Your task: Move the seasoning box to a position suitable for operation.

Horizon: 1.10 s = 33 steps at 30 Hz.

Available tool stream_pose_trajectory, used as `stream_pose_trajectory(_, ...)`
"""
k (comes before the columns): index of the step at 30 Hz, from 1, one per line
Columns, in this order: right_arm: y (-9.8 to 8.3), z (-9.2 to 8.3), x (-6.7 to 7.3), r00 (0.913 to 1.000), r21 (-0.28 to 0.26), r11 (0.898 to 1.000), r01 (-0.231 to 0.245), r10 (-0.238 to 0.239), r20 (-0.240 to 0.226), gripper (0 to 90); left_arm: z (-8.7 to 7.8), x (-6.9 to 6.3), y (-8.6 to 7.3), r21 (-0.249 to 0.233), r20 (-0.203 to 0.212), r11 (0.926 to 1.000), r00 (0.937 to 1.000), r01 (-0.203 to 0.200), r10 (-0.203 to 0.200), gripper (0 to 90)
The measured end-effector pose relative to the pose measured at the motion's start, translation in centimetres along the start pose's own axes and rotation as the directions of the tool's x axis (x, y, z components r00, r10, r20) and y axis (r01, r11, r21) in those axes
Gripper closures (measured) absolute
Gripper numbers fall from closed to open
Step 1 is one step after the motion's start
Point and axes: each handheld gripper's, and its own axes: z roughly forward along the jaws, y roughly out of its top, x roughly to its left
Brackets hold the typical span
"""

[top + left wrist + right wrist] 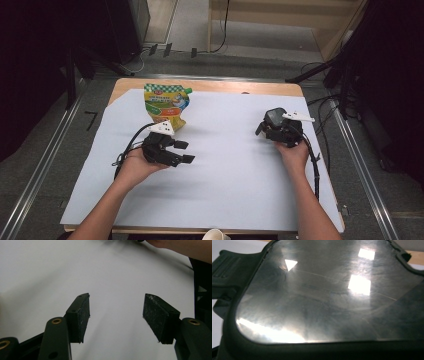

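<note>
A yellow and green spouted pouch (166, 104) stands upright at the back left of the white sheet (225, 170). Just in front of it a hand holds my left gripper (186, 152), jaws apart and pointing right with nothing between them. In the left gripper view my left gripper (117, 298) hovers over bare sheet. At the right, a hand holds my right gripper (274, 129) against a black device with a glossy face (274, 118). That scratched glossy face (329, 295) in its dark frame sits right before the right gripper view, hiding the jaws.
The white sheet covers a wooden table (210, 86). A paper cup (216, 235) pokes up at the near edge. Cables (316, 165) trail from both grippers. Dark stands and floor rails (45, 155) flank the table.
</note>
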Motion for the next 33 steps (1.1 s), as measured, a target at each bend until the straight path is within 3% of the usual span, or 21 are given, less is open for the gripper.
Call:
stream_pose_trajectory(9, 0.9, -1.2, 1.9, 0.9982, -0.030, 0.999, 0.044, -0.045, -0.040, 15.8, 0.4, 0.5, 0.0, 0.012, 0.026, 0.9998, 0.9996, 0.014, -0.014, 39.2)
stream_pose_trajectory(13, 1.1, -1.4, 3.2, 0.9931, -0.019, 0.997, 0.077, -0.079, -0.086, 15.8, 0.6, 0.6, 0.0, 0.030, 0.036, 0.9995, 0.9993, 0.010, -0.011, 40.0)
stream_pose_trajectory(21, 0.9, -1.9, 6.4, 0.9759, -0.012, 0.989, 0.148, -0.148, -0.160, 15.8, 0.9, 0.8, 0.4, 0.016, 0.046, 0.9998, 0.9988, 0.014, -0.015, 40.7)
stream_pose_trajectory(24, 0.7, -1.9, 7.7, 0.9686, -0.007, 0.984, 0.179, -0.177, -0.174, 15.8, 1.1, 0.8, 0.5, 0.032, 0.037, 0.9995, 0.9993, 0.003, -0.005, 41.8)
stream_pose_trajectory(33, 0.0, -1.8, 10.6, 0.9479, -0.002, 0.976, 0.219, -0.213, -0.237, 15.8, 1.3, 1.0, 0.8, 0.034, 0.037, 0.9994, 0.9993, 0.001, -0.002, 42.0)
